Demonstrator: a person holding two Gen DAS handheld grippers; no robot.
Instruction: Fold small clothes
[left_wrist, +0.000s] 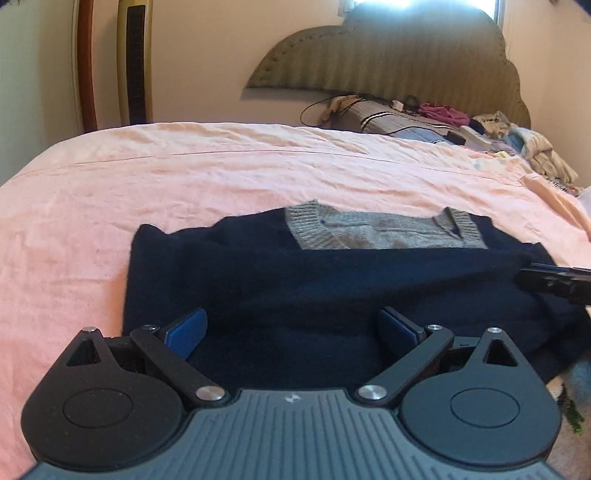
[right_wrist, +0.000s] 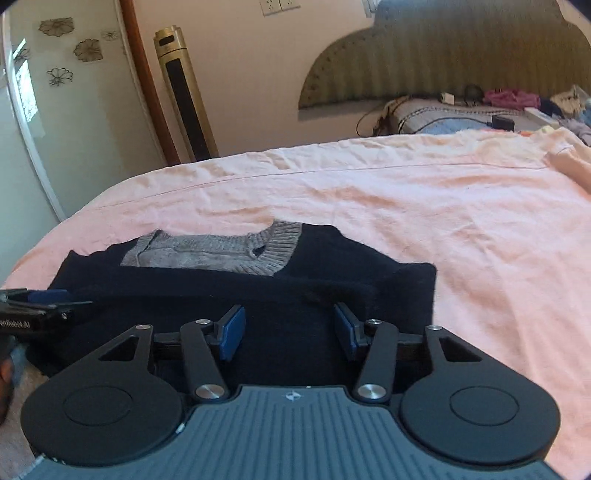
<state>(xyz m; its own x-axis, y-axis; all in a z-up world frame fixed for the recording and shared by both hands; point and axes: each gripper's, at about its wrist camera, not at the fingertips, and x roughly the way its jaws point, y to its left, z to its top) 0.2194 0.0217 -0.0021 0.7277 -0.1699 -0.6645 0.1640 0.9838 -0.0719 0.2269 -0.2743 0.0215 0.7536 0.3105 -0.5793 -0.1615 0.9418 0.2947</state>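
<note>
A small navy sweater (left_wrist: 332, 288) with a grey ribbed V-neck collar (left_wrist: 369, 229) lies folded on the pink bedsheet (left_wrist: 184, 177), one navy layer drawn across just below the collar. My left gripper (left_wrist: 291, 328) hovers over the sweater's near edge, open wide, with nothing between its blue pads (left_wrist: 188, 332). In the right wrist view the same sweater (right_wrist: 295, 284) fills the foreground. My right gripper (right_wrist: 289, 326) is open over its near part, and its pads (right_wrist: 232, 332) press on nothing. Each gripper shows at the other view's edge: the right gripper (left_wrist: 554, 280) and the left gripper (right_wrist: 37, 306).
A padded olive headboard (left_wrist: 406, 55) stands at the far end. Below it lie a pillow with cables (left_wrist: 388, 114) and a heap of clothes (left_wrist: 535, 147) at the far right. A gold tower fan (right_wrist: 184, 92) and a wooden door frame (right_wrist: 144, 81) stand past the bed's left side.
</note>
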